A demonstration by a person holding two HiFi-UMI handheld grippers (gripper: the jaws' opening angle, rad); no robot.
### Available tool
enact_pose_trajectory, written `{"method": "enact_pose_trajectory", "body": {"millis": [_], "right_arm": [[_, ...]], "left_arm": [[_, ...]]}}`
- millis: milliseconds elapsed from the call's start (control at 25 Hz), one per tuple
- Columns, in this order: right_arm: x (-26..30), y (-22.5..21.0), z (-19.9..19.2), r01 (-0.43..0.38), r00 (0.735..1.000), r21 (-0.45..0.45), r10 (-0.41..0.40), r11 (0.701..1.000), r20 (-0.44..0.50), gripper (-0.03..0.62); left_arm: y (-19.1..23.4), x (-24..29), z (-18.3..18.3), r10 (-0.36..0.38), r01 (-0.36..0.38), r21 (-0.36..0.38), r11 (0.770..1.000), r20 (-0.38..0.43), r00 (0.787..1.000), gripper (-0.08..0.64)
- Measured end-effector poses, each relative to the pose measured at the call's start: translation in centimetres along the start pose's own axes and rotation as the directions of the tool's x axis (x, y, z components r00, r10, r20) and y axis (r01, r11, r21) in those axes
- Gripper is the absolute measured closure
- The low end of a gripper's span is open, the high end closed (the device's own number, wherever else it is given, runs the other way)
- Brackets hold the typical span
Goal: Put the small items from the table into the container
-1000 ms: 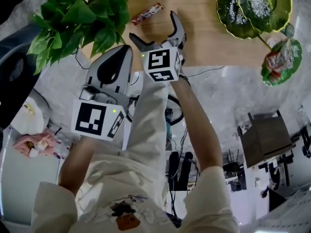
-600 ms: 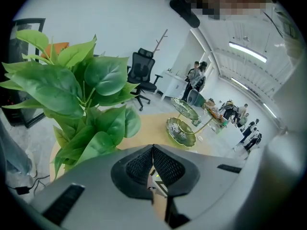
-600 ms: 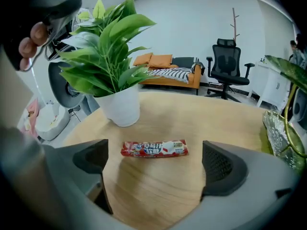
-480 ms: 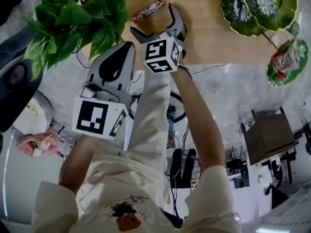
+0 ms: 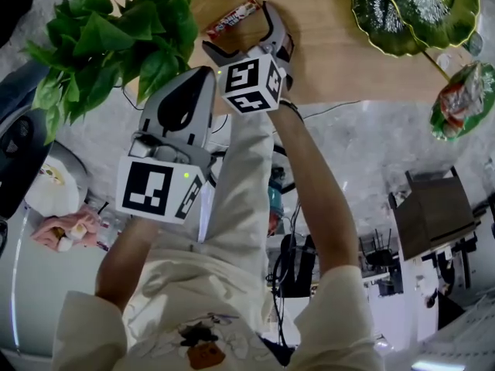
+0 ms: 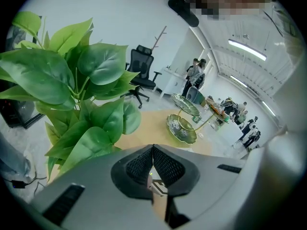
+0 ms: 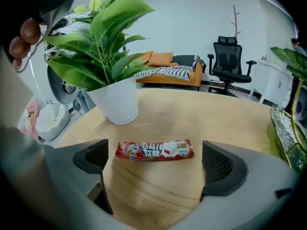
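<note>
Since a second ago the right gripper [image 7: 156,169] has pushed forward over the desk [image 5: 325,60], so the candy bar [image 7: 154,150], which lay beyond its tips, now sits in the gap between the fingers [image 7: 221,166].

At the far left a leafy green plant [image 5: 116,37] in a white pot [image 7: 115,102] stands at the desk's near left corner. Just right of the leaves, the left gripper [image 5: 203,76] hangs back from the desk edge, over the grey floor. Its own view shows the two ribbed fingers [image 6: 165,166] clenched tight against each other.

Next along, the right gripper is out over the wood with its fingers released and spread wide. The red and white candy bar lies flat on the desk crosswise between the two tips, close to each but touching neither. In the head view it lies close to the plant's leaves.

Well off to the right, at the far side of the desk, are two green dishes [image 5: 410,10] shaped like leaves, one overlapping the other. A thin stem runs from them to a smaller green dish [image 5: 445,118] at the right edge, which holds a red and white packet [image 5: 462,91].
</note>
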State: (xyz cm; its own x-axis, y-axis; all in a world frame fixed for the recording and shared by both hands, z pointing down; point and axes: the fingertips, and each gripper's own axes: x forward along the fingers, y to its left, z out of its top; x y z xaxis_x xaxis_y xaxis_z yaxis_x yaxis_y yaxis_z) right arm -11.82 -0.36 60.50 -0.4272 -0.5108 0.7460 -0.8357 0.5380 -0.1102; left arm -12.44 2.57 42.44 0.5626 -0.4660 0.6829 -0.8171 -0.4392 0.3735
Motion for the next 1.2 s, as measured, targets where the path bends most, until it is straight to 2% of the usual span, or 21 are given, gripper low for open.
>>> {"method": "enact_pose_trajectory", "body": {"millis": [240,480,600,800,1200], "right_arm": [[0.8,0.1,-0.3,-0.002,1.000,-0.010,0.002,1.000,-0.024,0.009],[1.1,-0.3,-0.6,0.023,0.998,-0.068,-0.027,0.997,-0.051,0.013],[0.9,-0.3,-0.7,0.032,0.997,-0.078,-0.038,0.996,-0.073,0.057],[0.7,-0.2,-0.8,0.037,0.995,-0.092,-0.045,0.995,-0.090,0.060],[-1.1,-0.8,0.3,0.033,0.997,-0.077,-0.039,0.997,-0.069,0.061]], "left_arm": [[0.3,0.2,0.2,0.000,0.000,0.008,1.000,-0.002,1.000,0.551],[0.5,0.6,0.7,0.000,0.000,0.009,1.000,0.003,1.000,0.551],[0.5,0.6,0.7,-0.004,0.004,0.008,1.000,0.002,1.000,0.551],[0.2,0.5,0.9,-0.008,0.008,0.013,1.000,0.004,1.000,0.551],[-0.3,0.0,1.7,-0.011,0.010,0.031,0.999,0.012,1.000,0.551]]}}
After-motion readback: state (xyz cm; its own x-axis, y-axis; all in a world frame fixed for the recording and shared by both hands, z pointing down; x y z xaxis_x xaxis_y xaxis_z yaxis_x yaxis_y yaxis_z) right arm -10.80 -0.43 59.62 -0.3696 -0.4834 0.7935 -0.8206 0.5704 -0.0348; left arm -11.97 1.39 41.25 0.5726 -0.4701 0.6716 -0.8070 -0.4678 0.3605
